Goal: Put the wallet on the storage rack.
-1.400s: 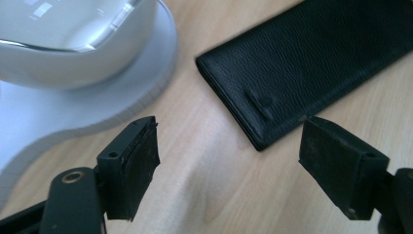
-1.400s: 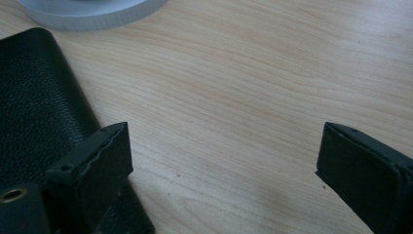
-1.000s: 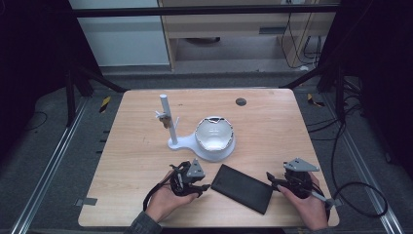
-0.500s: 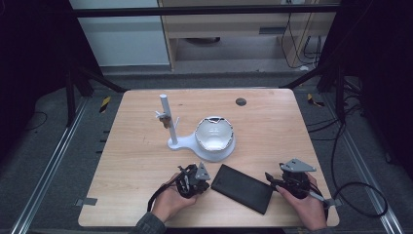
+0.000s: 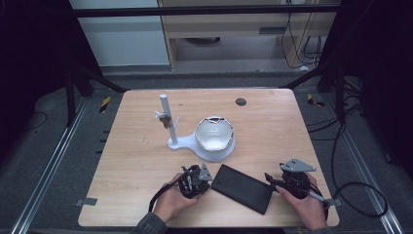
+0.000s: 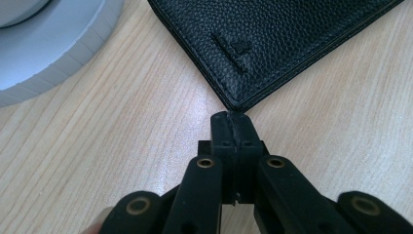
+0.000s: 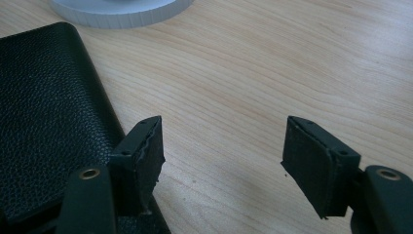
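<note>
On the light wooden table point(image 5: 131, 161), a white plastic stand with an upright post point(image 5: 168, 124) is at the left, and a round white bowl-like piece point(image 5: 214, 134) sits on its base. Nearer the person, the left gripper point(image 6: 233, 124) has its jaws pressed together, empty — the tips just at a corner of the flat black leather wallet point(image 5: 242, 188). The wallet lies between both grippers. At the right, the right gripper point(image 7: 221, 153) has its jaws wide apart — one jaw beside the wallet's edge.
</note>
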The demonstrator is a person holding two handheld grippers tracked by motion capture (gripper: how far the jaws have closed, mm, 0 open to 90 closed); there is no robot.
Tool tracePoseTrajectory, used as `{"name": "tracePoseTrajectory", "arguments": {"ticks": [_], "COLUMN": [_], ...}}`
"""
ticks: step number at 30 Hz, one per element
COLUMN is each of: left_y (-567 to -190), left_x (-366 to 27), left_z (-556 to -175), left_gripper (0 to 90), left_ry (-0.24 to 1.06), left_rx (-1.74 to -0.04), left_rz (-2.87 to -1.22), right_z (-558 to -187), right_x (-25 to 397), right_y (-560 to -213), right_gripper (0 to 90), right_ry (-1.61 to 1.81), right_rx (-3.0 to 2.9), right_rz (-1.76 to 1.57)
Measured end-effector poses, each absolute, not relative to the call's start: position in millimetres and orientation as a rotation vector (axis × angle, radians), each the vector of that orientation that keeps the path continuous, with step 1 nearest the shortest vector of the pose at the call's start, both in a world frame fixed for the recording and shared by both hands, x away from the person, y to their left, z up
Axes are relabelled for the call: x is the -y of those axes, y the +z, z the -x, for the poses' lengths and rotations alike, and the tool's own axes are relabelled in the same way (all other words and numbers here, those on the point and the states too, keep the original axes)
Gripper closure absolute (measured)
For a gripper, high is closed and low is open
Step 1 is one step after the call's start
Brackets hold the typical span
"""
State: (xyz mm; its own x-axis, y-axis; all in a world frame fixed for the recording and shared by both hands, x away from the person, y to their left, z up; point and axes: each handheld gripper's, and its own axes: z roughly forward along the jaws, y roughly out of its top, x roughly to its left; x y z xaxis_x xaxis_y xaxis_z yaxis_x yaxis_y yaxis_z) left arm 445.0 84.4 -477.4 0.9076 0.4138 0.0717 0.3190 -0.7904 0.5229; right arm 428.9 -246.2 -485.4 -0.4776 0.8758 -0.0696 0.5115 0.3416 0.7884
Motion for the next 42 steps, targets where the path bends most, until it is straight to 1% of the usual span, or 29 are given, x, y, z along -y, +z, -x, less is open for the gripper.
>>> {"name": "tracePoseTrajectory", "arguments": {"ticks": [15,20,23,26,34,39,42], "left_y": [-480,-478,-477,-475,-468,-463,-462], "left_x": [-82,-83,-85,-87,-90,-86,-83], "left_z": [-447,-447,-447,-448,-452,-455,-457], "left_gripper": [89.5,89.5,89.4,89.2,88.1,86.7,85.5], "left_ry": [0.265,0.251,0.244,0.233,0.190,0.167,0.175], "left_rx": [-0.520,-0.529,-0.537,-0.558,-0.589,-0.582,-0.565], "left_rz": [-2.557,-2.534,-2.518,-2.479,-2.406,-2.390,-2.405], "right_z": [-428,-425,-422,-415,-401,-400,-403], "right_x": [245,241,234,218,173,158,153], "right_y": [-485,-481,-478,-473,-470,-475,-477], "right_gripper": [31.2,30.4,28.0,21.2,10.4,7.3,7.9], "right_ry": [0.995,1.016,1.052,1.101,1.100,1.050,1.018], "right_rx": [-2.123,-2.130,-2.158,-2.215,-2.342,-2.380,-2.387], "right_rz": [-1.206,-1.183,-1.158,-1.112,-0.980,-0.961,-0.966]}}
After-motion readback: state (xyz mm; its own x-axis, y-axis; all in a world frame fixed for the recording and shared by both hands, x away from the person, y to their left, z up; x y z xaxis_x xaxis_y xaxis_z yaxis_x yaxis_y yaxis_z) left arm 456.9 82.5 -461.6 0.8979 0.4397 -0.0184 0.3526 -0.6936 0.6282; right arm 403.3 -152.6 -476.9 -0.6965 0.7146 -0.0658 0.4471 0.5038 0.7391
